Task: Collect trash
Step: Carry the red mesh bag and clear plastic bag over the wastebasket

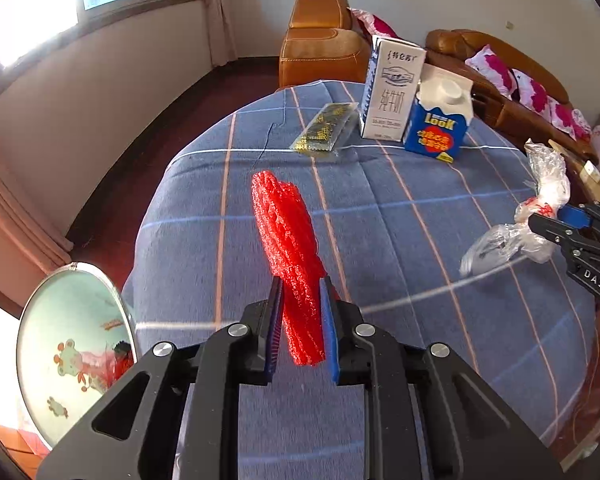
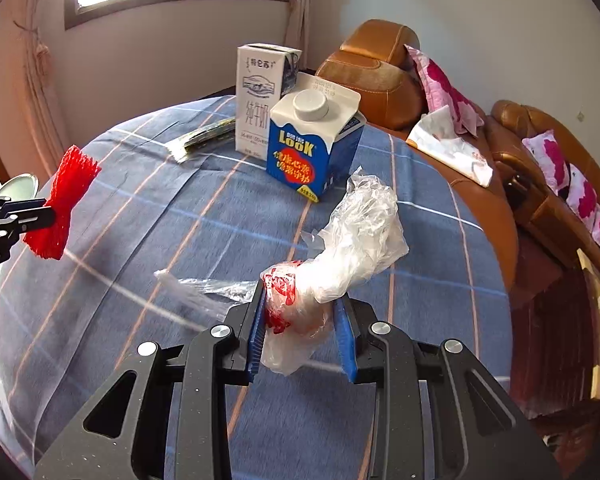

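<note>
1. Trash is being held in both grippers above the desk (image 1: 400, 208), which is wearing a blue plaid cloth.
2. Red foam netting (image 1: 290, 256) is sticking up and away from the left gripper (image 1: 302, 320), whose jaws are squeezed nearly together on its lower end; the piece is hanging clear of the cloth.
3. In the right wrist view the same red foam netting (image 2: 62, 208) is showing at the far left, pinched by the left gripper (image 2: 40, 214).
4. A crumpled clear plastic bag (image 2: 340, 256) with red print is sitting between the jaws of the right gripper (image 2: 302, 328), which are standing partly closed, their blue pads pressing the bundle from both sides.
5. A loose flap of that bag is trailing to the left, near the cloth.
6. In the left wrist view the right gripper (image 1: 556, 224) is showing at the right edge with the clear plastic bag (image 1: 540, 208) in it.
7. Farther off, a blue carton (image 2: 312, 148) with a white cap is standing upright, just beside a taller white milk carton (image 2: 260, 100).
8. A flat dark wrapper (image 1: 326, 128) is lying left of the cartons.
9. A round tin lid (image 1: 72, 352) with cartoon figures is showing at the near left, beyond the desk's edge.
10. Brown leather sofas (image 2: 380, 72) with pink flowered cushions are standing behind the desk.
</note>
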Motion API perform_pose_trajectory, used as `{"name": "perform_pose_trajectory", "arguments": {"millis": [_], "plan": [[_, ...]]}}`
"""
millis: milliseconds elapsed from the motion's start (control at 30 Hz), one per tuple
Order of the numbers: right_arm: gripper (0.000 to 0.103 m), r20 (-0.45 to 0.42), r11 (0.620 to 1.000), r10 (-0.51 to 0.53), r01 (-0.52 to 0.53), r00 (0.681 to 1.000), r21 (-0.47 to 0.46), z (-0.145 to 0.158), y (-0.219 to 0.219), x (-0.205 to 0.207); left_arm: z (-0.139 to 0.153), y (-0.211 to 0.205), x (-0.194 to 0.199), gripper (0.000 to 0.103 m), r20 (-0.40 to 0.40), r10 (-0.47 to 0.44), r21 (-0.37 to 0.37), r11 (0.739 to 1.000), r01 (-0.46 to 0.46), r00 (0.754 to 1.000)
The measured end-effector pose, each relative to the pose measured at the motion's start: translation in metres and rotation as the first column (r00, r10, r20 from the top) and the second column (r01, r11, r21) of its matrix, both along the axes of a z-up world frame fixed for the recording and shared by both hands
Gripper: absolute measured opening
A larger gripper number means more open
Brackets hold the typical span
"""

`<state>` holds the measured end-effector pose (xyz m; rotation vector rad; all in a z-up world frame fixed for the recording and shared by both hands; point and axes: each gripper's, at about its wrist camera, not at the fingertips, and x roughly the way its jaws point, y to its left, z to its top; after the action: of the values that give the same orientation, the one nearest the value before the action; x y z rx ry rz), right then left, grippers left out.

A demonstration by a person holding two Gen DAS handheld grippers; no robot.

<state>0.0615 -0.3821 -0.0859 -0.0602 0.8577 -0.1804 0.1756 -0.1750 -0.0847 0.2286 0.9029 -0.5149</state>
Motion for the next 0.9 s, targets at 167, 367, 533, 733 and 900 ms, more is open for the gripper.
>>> {"name": "perform_pose_trajectory", "arguments": {"millis": [167, 367, 533, 733, 900], "plan": [[0.032, 0.026, 0.999, -0.008, 0.007, 1.0, 0.054, 0.001, 0.014, -0.019, 0.007, 0.015, -0.026, 0.018, -0.002, -0.003, -0.025, 1.0, 0.003, 1.0], [0.032, 0.041, 0.997, 0.021, -0.024, 0.999, 0.07, 0.008, 0.04, -0.037, 0.012, 0.031, -0.05, 0.018, 0.015, -0.005, -0.029, 1.0, 0.005, 1.0], [0.032, 0.041, 0.996, 0.048, -0.051, 0.998, 0.067, 0.009, 0.057, -0.04, 0.015, 0.048, -0.061, 0.018, 0.02, 0.013, -0.036, 0.999, -0.012, 1.0], [0.032, 0.047, 0.993, 0.093, -0.096, 0.995, 0.067, 0.011, 0.081, -0.043, 0.018, 0.065, -0.069, 0.018, 0.03, 0.03, -0.042, 0.999, -0.029, 0.999], [0.032, 0.057, 0.99, 0.117, -0.12, 0.992, 0.068, 0.014, 0.097, -0.043, 0.019, 0.077, -0.072, 0.018, 0.032, 0.046, -0.052, 0.998, -0.044, 0.998]]}}
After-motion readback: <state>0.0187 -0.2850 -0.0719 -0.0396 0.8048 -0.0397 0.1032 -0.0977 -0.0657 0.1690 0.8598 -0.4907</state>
